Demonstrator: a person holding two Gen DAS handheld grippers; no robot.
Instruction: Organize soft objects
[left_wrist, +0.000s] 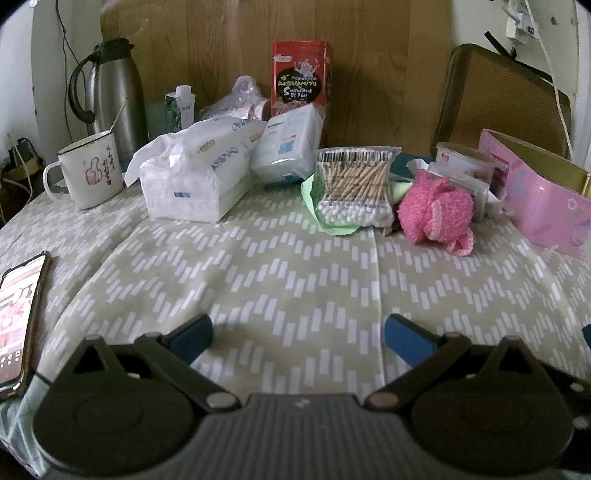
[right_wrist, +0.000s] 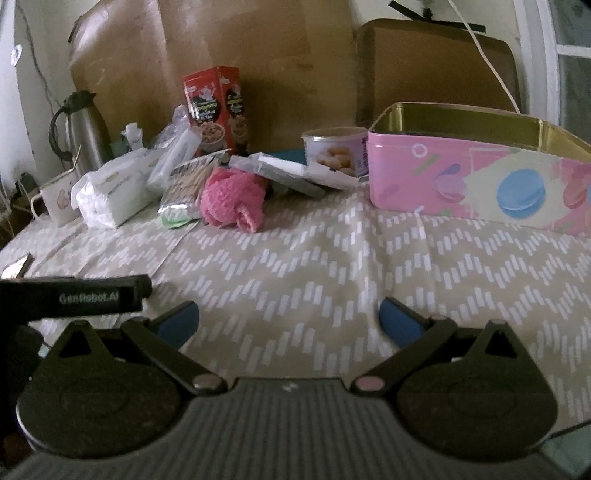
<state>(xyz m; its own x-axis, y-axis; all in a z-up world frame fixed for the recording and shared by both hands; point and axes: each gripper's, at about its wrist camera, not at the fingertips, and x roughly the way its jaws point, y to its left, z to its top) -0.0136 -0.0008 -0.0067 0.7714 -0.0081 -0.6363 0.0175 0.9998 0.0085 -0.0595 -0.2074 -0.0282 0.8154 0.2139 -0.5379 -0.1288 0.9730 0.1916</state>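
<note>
Low over the tablecloth (left_wrist: 295, 266), my left gripper (left_wrist: 298, 336) and right gripper (right_wrist: 288, 322) both hover with fingers spread wide, empty. Bare cloth lies ahead; the pink knitted bundle (left_wrist: 436, 213) sits beyond, beside the pink tin (right_wrist: 476, 184).

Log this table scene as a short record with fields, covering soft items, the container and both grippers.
surface: table with chevron-patterned cloth
soft item: pink fuzzy cloth, bunched, left of the tin
other soft goods: tissue pack, cotton swab bag
container: pink tin, open, contents not visible
left gripper: open, holding nothing
right gripper: open, holding nothing
</note>
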